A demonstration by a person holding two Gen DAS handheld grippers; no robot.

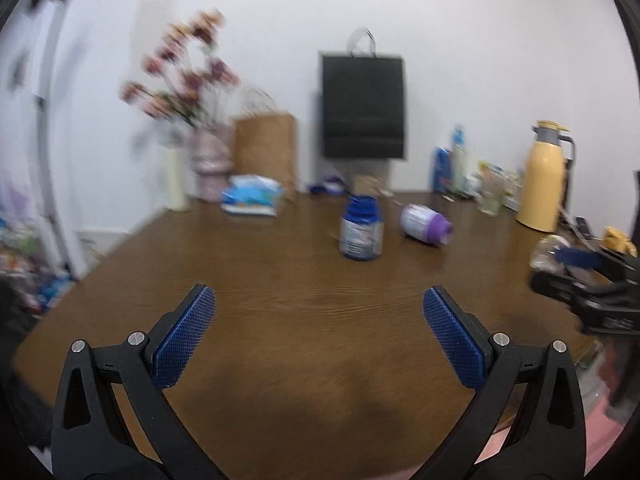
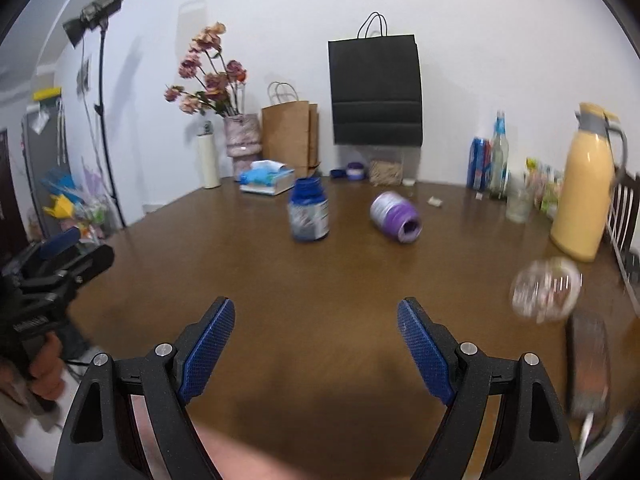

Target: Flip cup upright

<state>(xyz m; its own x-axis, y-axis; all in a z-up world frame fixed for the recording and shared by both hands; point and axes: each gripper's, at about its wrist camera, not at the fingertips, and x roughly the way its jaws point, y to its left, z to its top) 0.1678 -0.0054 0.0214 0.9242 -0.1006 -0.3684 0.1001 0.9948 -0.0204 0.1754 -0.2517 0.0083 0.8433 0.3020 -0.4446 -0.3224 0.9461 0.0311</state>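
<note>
A clear glass cup lies on its side on the brown table, blurred, to the right of my right gripper and outside its fingers. That gripper is open with nothing in it. In the left wrist view the cup shows at the far right, just beyond the right gripper's blue fingertip. My left gripper hovers open over the near table, holding nothing. It also shows at the left edge of the right wrist view as the left gripper, held by a hand.
A blue jar stands upright mid-table, and a purple container lies on its side beside it. Along the back are a flower vase, paper bags, a tissue box, bottles and a yellow thermos. A chair is at the right.
</note>
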